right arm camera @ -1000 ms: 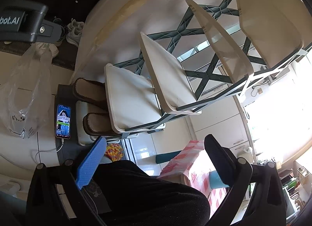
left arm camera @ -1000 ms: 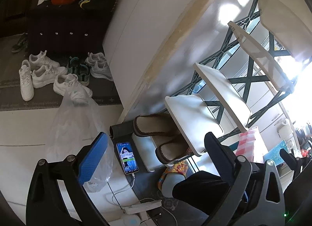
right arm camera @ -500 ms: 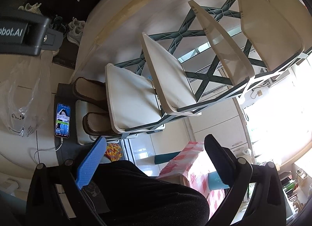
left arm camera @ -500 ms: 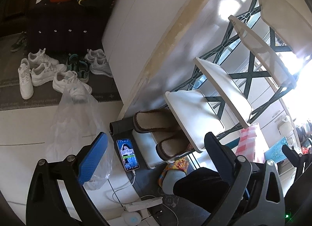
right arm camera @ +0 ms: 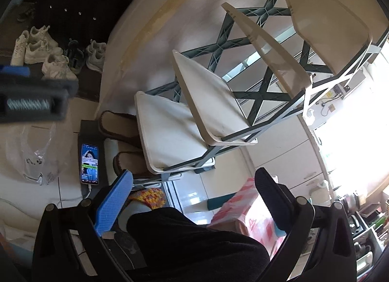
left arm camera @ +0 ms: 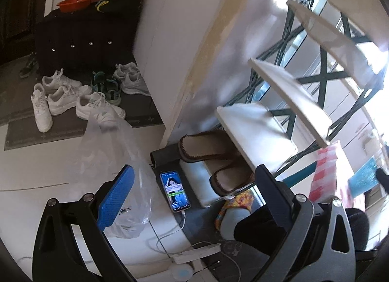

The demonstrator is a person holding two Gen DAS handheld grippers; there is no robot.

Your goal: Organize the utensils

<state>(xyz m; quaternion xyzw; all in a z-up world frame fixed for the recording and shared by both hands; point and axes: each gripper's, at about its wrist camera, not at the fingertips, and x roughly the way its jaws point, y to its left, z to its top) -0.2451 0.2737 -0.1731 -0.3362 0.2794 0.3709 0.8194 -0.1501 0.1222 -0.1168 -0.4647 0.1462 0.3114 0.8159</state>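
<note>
No utensils show in either view. My left gripper (left arm camera: 194, 184) is open and empty, its blue pad and black finger spread wide, pointing down at the floor by a lit phone (left arm camera: 175, 190). My right gripper (right arm camera: 194, 189) is open and empty too, pointing down over the person's dark trouser leg (right arm camera: 194, 245). The left gripper's body (right arm camera: 31, 97) crosses the left edge of the right wrist view, blurred.
A tiered rack of white trays on a dark cross-braced frame (left arm camera: 262, 133) (right arm camera: 209, 102) stands against the wall. Brown slippers (left arm camera: 206, 145), a clear plastic bag (left arm camera: 116, 150), a power strip (left arm camera: 197, 254), white sneakers (left arm camera: 63, 97) and a dark cabinet (left arm camera: 82, 38) lie around on the floor.
Both views have tilted and shifted slightly. The left gripper's body has dropped lower in the right wrist view. Both grippers stay open and empty.
</note>
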